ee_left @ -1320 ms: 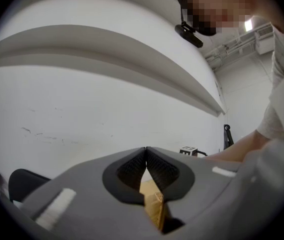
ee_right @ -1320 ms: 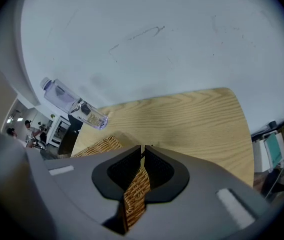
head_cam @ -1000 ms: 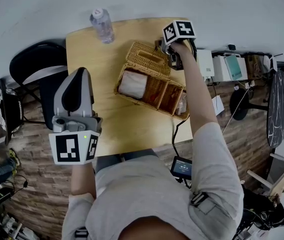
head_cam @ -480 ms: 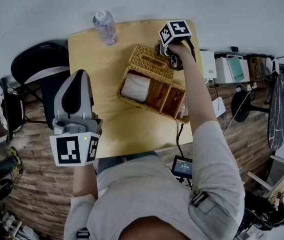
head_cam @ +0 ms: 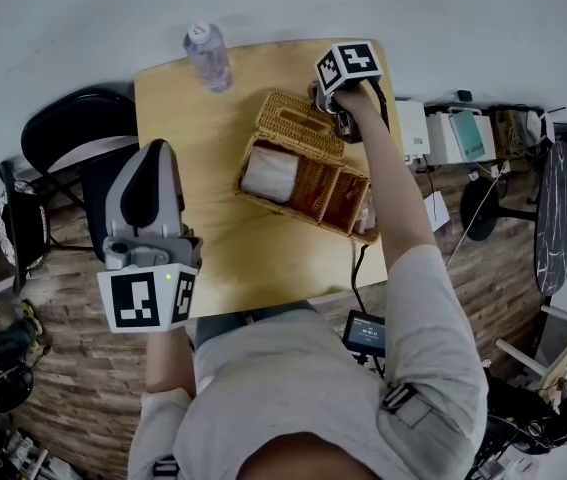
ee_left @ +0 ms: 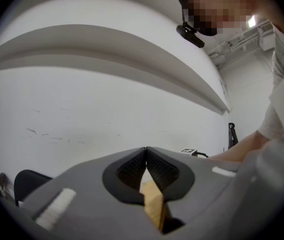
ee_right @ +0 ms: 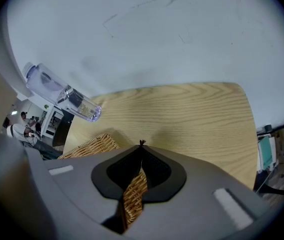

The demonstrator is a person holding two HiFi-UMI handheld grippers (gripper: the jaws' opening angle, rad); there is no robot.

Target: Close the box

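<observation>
A wicker box (head_cam: 335,194) stands in the middle of the wooden table (head_cam: 188,158), its lid (head_cam: 297,121) swung up at the far side. Inside, a white bundle (head_cam: 268,171) fills the left compartment. My right gripper (head_cam: 336,106) is at the lid's far right corner, under its marker cube. In the right gripper view this gripper (ee_right: 142,145) is shut, a small dark tuft from the lid pinched at its tips and the wicker lid (ee_right: 89,146) just left of it. My left gripper (head_cam: 159,149) hovers off the table's left edge, shut (ee_left: 146,148) and empty.
A clear water bottle (head_cam: 206,54) stands at the table's far left corner and shows again as the bottle (ee_right: 64,98) in the right gripper view. A black chair (head_cam: 63,133) is left of the table. White devices (head_cam: 443,136) and cables lie beyond the right edge.
My right gripper and the lid have shifted slightly left, and the dark tuft now shows at its tips. The left gripper has hardly moved.
</observation>
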